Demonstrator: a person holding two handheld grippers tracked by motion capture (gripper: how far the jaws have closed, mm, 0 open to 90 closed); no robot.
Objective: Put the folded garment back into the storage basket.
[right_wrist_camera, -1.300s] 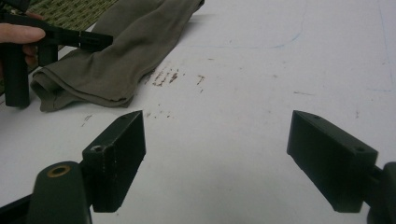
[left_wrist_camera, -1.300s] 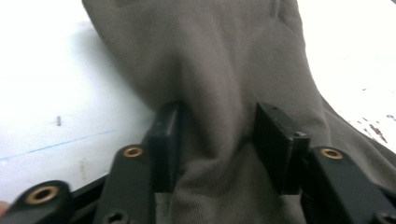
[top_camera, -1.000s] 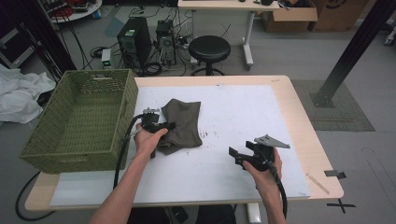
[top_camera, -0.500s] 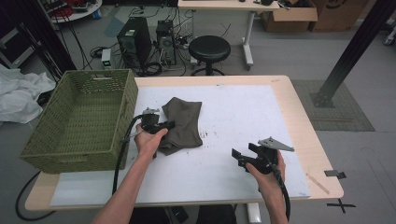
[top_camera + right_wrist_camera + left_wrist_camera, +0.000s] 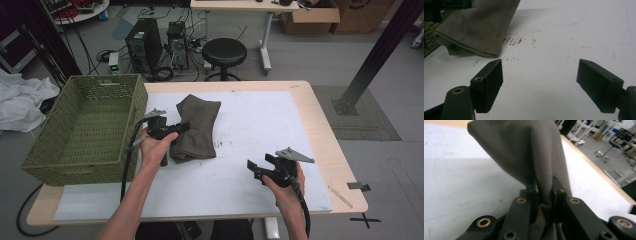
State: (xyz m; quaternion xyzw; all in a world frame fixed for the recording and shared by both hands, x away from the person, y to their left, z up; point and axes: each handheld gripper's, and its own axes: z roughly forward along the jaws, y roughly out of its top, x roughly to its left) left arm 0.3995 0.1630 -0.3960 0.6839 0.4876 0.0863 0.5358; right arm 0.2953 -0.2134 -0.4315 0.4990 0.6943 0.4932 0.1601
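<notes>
Left hand-held gripper [image 5: 181, 128] is clamped on the olive cloth's [image 5: 196, 127] near-left edge; cloth's long axis runs away across the bench [image 5: 260, 120], wicker basket [image 5: 82, 130] just left. Right hand-held gripper [image 5: 256, 167] gapes empty, farther off.

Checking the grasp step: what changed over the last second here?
The left gripper has just closed its jaws on the edge of the folded cloth and begun lifting it off the white mat. The right gripper, jaws open, and the green basket stayed put.
</notes>
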